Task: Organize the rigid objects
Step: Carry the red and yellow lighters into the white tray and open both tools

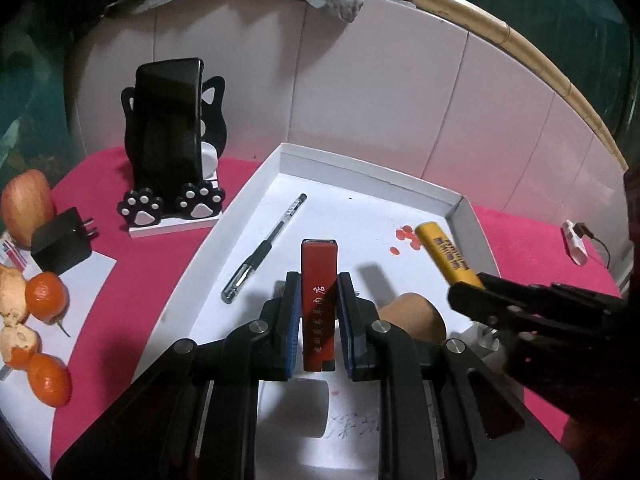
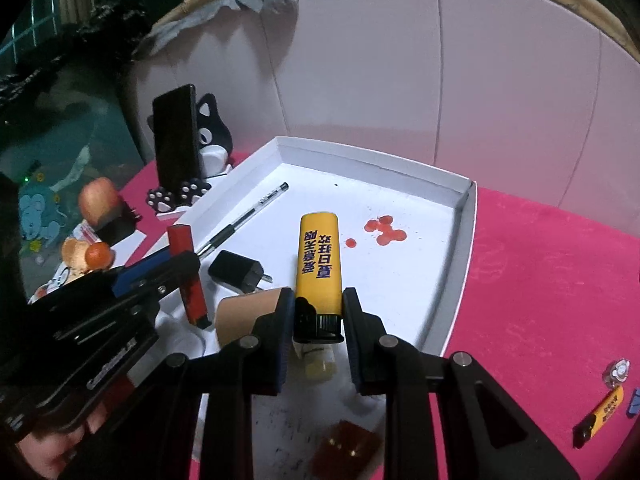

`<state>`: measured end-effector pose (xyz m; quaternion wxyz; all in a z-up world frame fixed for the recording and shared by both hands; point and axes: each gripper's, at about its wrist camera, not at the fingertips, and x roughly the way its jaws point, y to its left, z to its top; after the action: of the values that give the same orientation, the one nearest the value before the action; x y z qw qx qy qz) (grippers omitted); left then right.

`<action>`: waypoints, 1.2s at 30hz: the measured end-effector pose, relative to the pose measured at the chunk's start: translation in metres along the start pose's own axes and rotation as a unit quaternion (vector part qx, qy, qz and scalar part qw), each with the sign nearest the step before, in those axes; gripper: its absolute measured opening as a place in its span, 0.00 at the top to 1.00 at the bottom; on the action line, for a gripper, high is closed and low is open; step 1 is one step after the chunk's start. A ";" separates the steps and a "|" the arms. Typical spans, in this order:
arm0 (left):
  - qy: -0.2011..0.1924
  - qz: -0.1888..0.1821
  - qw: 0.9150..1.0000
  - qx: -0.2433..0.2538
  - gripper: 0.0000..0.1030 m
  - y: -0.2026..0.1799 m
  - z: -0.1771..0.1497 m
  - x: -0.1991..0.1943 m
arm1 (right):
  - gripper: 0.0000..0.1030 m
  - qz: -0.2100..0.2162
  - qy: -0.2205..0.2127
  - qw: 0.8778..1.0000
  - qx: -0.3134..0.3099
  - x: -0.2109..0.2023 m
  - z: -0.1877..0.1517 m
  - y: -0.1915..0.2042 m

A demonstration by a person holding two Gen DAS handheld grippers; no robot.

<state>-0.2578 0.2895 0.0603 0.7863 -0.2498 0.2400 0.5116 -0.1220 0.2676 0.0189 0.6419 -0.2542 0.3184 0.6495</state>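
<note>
Left hand-held gripper (image 1: 319, 308) clamped on slim red rectangular lighter (image 1: 319, 280), held above shallow white cardboard tray (image 1: 456, 208). Right hand-held gripper (image 2: 319, 316) clamped on yellow plastic lighter (image 2: 319, 264), also over the tray. Black pen (image 1: 264, 248) lies inside the tray on pink worktop (image 1: 532, 248).

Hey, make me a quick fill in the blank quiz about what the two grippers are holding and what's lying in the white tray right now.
1. The left gripper is shut on a ____ lighter.
2. The right gripper holds a lighter colored ____.
3. The pen lies inside the white ____.
4. The phone stands on a ____-shaped stand.

Missing words: red; yellow; tray; cat
</note>
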 end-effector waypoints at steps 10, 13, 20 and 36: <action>0.001 0.007 1.000 0.003 0.84 -0.002 -0.001 0.003 | 0.78 -0.003 -0.003 1.000 0.001 0.006 -0.002 0.003; -0.002 0.011 1.000 0.005 0.84 -0.004 -0.001 0.000 | 0.78 -0.004 -0.012 1.000 0.000 0.002 -0.002 0.006; -0.022 0.032 0.999 -0.004 0.66 -0.002 0.003 -0.011 | 0.52 -0.026 -0.057 0.998 0.004 -0.023 -0.005 0.006; -0.063 0.049 0.997 0.008 0.08 -0.023 0.011 -0.041 | 0.00 -0.065 -0.178 0.980 0.069 -0.116 -0.030 -0.047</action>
<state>-0.2498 0.2598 0.0982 0.7759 -0.1990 0.2054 0.5623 -0.0723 0.1663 0.0799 0.7453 -0.1103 0.2258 0.6176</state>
